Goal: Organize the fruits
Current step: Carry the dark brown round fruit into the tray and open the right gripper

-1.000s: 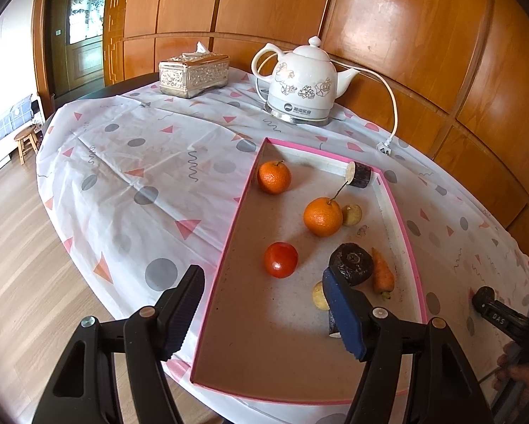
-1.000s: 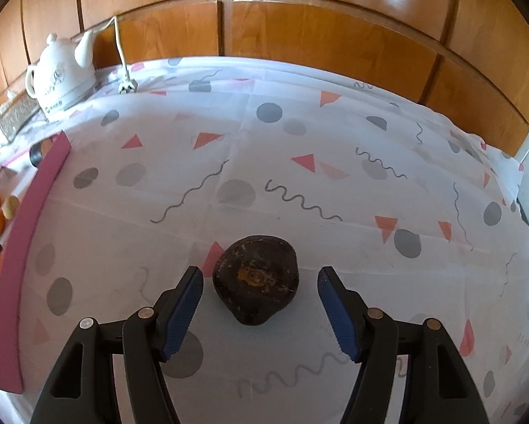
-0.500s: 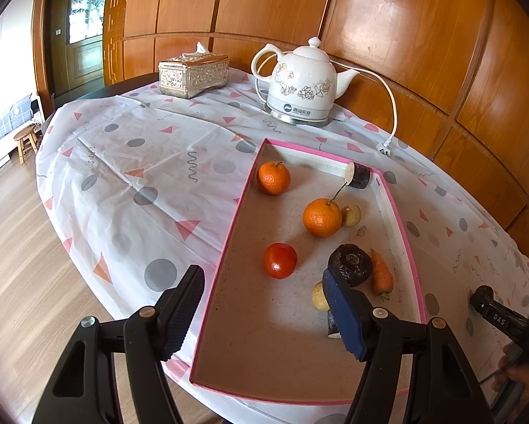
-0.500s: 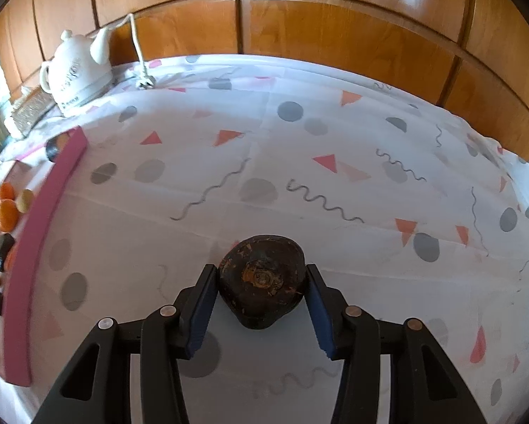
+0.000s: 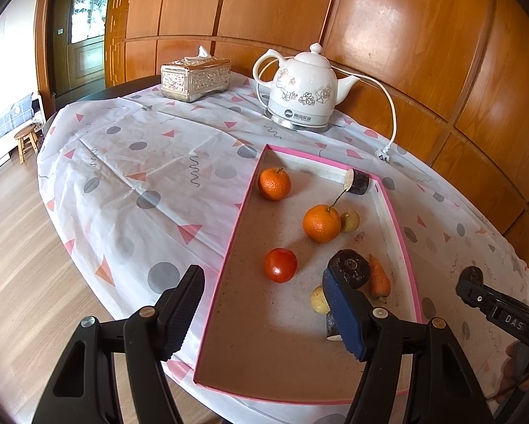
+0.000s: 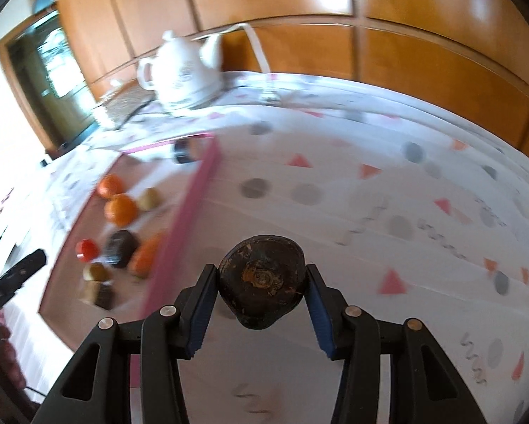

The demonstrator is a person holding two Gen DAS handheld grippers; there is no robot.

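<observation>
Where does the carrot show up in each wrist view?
Left wrist: carrot lies low right in the pink tray, beside a dark fruit.
Right wrist: carrot, blurred, lies left of centre against the tray's pink wall.
Shared landmark: white kettle.

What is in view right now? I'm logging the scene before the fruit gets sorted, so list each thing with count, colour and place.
tray: 1, pink-rimmed, on tablecloth
oranges: 2, orange, far half of tray
tomato: 1, red, tray middle
carrot: 1, orange, near tray's right wall
dark fruit: 1, brown-black, beside carrot
held dark fruit: 1, brown-black, between right gripper's pads
kettle: 1, white, beyond tray
tissue box: 1, silver, far left
tablecloth: 1, white, patterned
left gripper: open, over tray's near edge
right gripper: shut on held dark fruit
</observation>
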